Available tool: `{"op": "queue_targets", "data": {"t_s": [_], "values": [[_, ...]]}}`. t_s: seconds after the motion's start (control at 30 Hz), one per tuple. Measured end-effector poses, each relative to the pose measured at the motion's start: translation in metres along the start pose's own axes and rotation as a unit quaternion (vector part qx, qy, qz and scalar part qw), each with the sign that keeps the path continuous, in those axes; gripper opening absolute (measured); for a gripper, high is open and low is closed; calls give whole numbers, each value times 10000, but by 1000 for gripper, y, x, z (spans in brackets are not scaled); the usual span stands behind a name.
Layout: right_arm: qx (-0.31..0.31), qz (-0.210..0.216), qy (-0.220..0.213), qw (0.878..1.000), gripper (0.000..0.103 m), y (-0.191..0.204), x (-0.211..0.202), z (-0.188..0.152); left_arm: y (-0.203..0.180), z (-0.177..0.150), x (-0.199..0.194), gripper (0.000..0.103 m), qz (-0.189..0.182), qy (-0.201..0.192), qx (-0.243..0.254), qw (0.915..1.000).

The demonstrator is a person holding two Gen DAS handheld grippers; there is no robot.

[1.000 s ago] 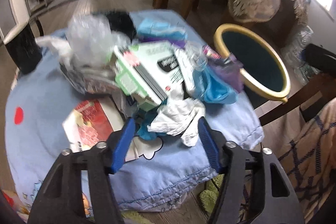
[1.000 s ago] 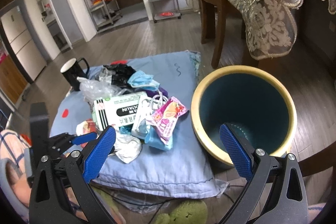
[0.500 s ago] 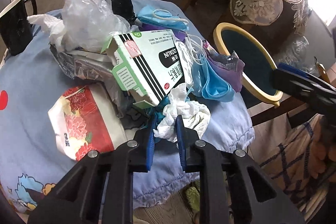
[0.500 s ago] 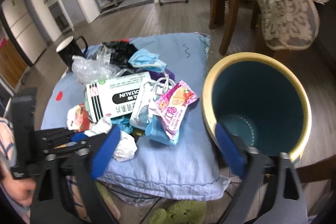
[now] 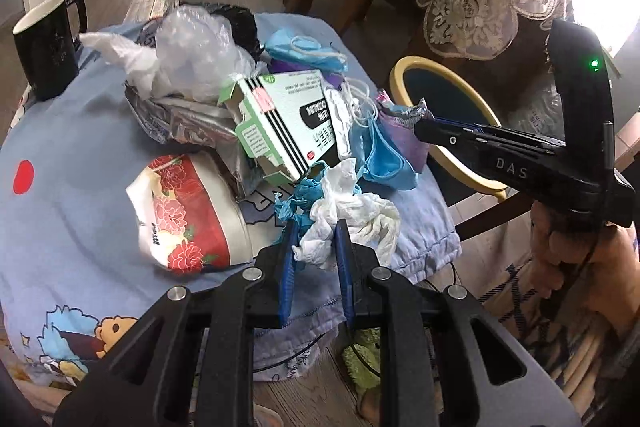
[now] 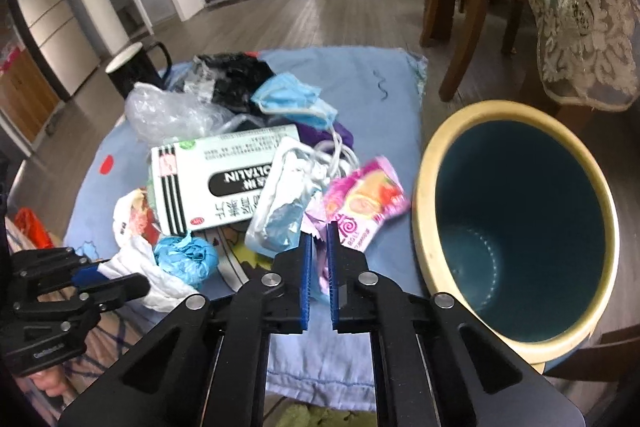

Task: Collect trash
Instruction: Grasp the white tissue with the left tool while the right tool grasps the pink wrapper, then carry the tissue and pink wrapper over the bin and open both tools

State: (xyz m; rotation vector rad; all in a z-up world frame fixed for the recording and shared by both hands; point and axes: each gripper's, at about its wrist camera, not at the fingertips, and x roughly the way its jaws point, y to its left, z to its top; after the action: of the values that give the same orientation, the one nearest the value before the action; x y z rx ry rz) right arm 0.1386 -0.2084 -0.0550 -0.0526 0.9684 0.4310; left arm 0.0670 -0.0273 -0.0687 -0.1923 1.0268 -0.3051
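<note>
The left gripper (image 5: 314, 251) is clamped on a crumpled white tissue (image 5: 352, 215), soft and creased, at the near edge of the trash pile. The right gripper (image 6: 317, 247) has its jaws closing, nearly together, on the corner of a glossy pink snack wrapper (image 6: 366, 201). Both blue finger pads are ribbed.

Just beyond lie a crinkled blue wad (image 6: 186, 257), a flat white-and-green cardboard medicine box (image 6: 216, 179), a silvery foil pouch (image 6: 280, 203), pleated blue face masks (image 6: 294, 99), a clear crumpled plastic bag (image 5: 192, 55) and a red floral tissue pack (image 5: 184, 215). All rest on a light-blue printed cloth (image 6: 380, 95). A black mug (image 5: 46, 53) stands at the cloth's far corner.

Right of the pile stands a round bin (image 6: 452, 131), cream rim, dark teal interior; no contents are visible inside.
</note>
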Motion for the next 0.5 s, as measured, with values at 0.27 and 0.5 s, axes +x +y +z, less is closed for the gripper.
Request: {"op": "queue_targets", "data": {"t_s": [0.27, 0.5], "values": [[273, 234, -654, 9972, 7, -10, -39, 5, -11, 6, -18, 17, -19, -252, 125, 9996], [585, 271, -1065, 9922, 7, -24, -73, 1, -22, 19, -27, 16, -167, -430, 218, 9987]]}}
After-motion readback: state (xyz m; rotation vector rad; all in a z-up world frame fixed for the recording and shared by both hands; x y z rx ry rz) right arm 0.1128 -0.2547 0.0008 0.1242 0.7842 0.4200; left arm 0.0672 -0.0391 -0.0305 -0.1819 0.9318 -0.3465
